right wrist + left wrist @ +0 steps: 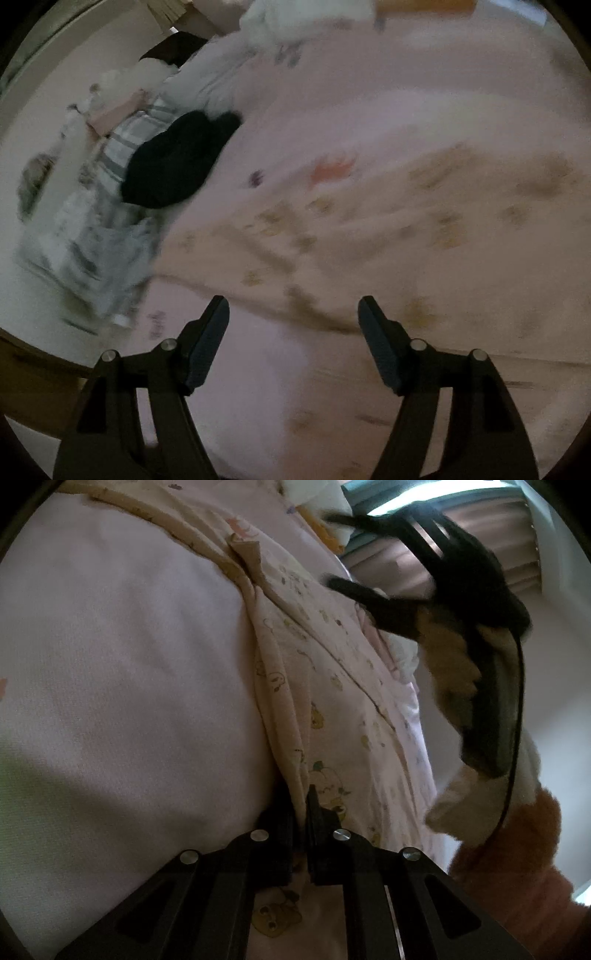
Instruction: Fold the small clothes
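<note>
Left wrist view: the left gripper [300, 808] has its jaws pinched on the printed baby top [317, 686], lifted off the bed [122, 657].

Right wrist view: the right gripper [293, 314], jaws wide apart, hangs over the top's trimmed edge [314, 314]. Grab that edge first, then fold over slowly.

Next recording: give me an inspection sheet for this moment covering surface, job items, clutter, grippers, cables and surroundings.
Surface: pink sheet with small prints; right view blurred.
Job's things: printed garment, bunched in folds, one edge pinched; in the right view it lies spread on the sheet.
Clutter: black cloth, striped cloth and white items at the sheet's left side.
Grippers: left gripper shut on the garment; right gripper open above the garment, holding nothing.
Cables: black cable running down from the right gripper.
Surroundings: curtain by a window.
</note>
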{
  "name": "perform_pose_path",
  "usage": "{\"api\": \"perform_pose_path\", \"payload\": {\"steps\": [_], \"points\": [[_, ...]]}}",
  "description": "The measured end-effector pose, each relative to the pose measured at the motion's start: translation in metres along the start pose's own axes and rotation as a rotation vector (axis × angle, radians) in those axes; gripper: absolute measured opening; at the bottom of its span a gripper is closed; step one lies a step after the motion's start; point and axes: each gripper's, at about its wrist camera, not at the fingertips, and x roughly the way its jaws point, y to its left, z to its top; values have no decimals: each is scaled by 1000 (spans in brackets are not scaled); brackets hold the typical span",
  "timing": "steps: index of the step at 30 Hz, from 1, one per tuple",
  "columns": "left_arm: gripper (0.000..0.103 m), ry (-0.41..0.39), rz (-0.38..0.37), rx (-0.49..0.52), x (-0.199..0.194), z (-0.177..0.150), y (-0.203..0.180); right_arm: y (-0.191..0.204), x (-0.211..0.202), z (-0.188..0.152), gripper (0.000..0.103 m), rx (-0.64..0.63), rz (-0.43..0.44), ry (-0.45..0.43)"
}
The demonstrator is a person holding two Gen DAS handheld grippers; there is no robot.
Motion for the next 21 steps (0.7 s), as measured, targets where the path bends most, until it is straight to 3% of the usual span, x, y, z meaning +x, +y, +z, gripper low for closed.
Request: {"api": "perform_pose_path", "payload": {"steps": [5,8,10,13,14,17,21], "points": [[9,-15,18,4,2,0,-5,-53,-62,-12,72,-12,-224,-99],[9,-23,41,-6,-1,0,-8,-102,-80,-21,51,81,-297,-101],[9,-22,82,-13,-5,-1,0,-141,-89,-35,47,154,-319,-83],[9,-47,173,19,-29,9,4,-165,-98,-46,50,171,-400,-90],[9,-83,265,46,-42,16,6,-175,-102,-50,50,160,-447,-85],[9,-173,419,40,-67,44,21,-195,-112,-59,51,135,-526,-86],[10,-271,368,-185,-93,94,72,-217,-113,-64,62,150,-501,-100]]}}
